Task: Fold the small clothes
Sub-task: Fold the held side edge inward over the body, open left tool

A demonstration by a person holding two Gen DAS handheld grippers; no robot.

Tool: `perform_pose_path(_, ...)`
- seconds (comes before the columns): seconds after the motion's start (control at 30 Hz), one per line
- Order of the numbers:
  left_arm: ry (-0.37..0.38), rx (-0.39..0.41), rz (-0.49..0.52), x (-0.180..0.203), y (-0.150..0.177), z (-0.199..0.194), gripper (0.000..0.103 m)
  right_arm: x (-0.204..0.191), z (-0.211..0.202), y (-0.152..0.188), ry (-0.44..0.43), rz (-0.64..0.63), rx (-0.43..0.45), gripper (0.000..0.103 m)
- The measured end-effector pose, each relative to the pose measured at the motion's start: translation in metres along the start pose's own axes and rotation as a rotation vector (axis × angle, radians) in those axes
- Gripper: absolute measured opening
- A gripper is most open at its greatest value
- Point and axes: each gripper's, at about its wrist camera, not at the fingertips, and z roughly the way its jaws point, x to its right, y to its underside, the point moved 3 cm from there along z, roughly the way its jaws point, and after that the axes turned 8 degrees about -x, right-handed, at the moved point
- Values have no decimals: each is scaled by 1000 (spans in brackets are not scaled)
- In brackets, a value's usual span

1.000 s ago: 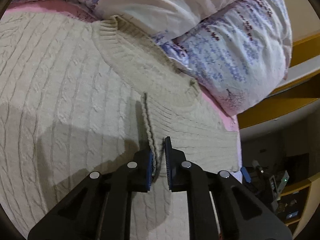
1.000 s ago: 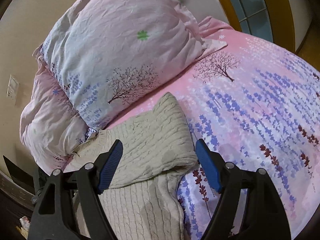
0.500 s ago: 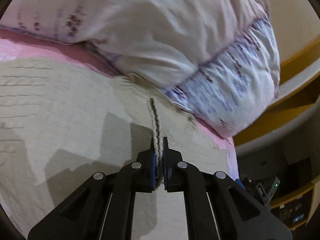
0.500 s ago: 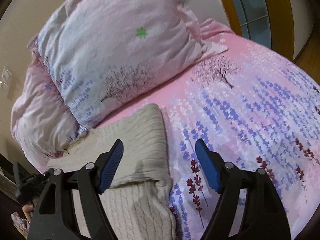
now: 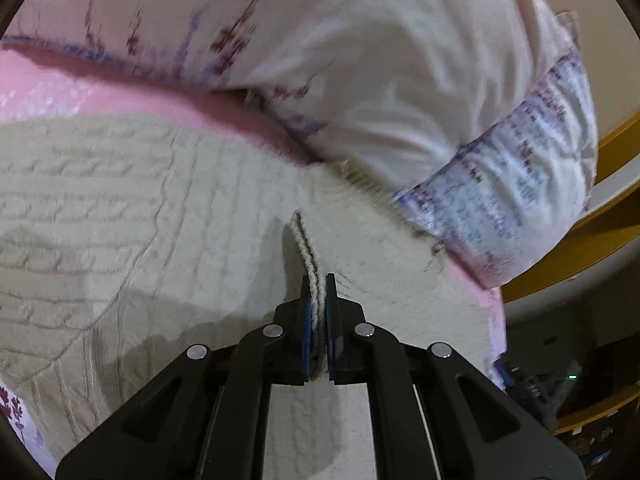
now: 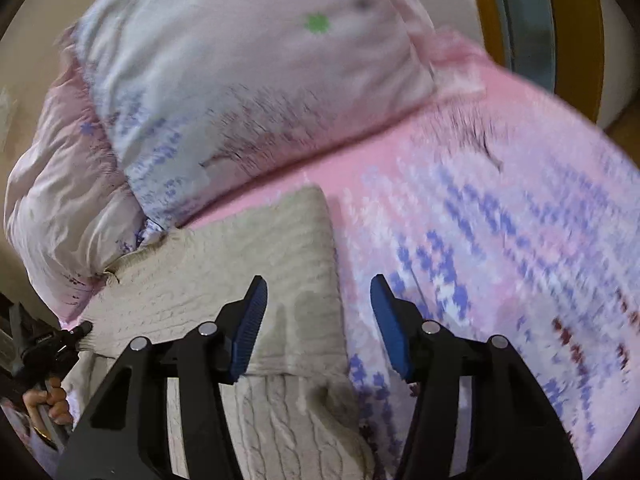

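A cream cable-knit sweater (image 5: 140,216) lies partly folded on a pink floral bedsheet (image 6: 500,240). My left gripper (image 5: 318,280) is shut on a doubled edge of the sweater and holds that edge up as a ridge. In the right wrist view the sweater (image 6: 280,248) lies below the pillows, with its folded right edge between my fingers. My right gripper (image 6: 318,284) is open and empty, just above that edge. The left gripper also shows at the far left of the right wrist view (image 6: 84,326), at the sweater's left side.
Two floral pillows (image 6: 256,92) lean along the head of the bed, touching the sweater's top edge; they also show in the left wrist view (image 5: 400,80). The bed's left edge (image 5: 494,320) drops to a dark shelf area with clutter. A wooden frame (image 6: 576,40) stands at the back right.
My left gripper closed on the sweater's edge and carried it toward the pillows. My right gripper stayed open and shifted right, so the sweater's folded edge now lies between its fingers.
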Motion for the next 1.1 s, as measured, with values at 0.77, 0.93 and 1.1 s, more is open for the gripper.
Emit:
perform_pose_path(0.77,-15,155,-103,-101,50,-124,46,-82,20,16,71,-286,-142,77)
perform_pose_path(0.93,-89,248,-299,-171,65,-173,46,-111,25,24,6,-323,-168,77)
perform_pose_path(1.1,-124,296,-477,-218,67,-190,45,-147,26,34,-35,-387,-187,77)
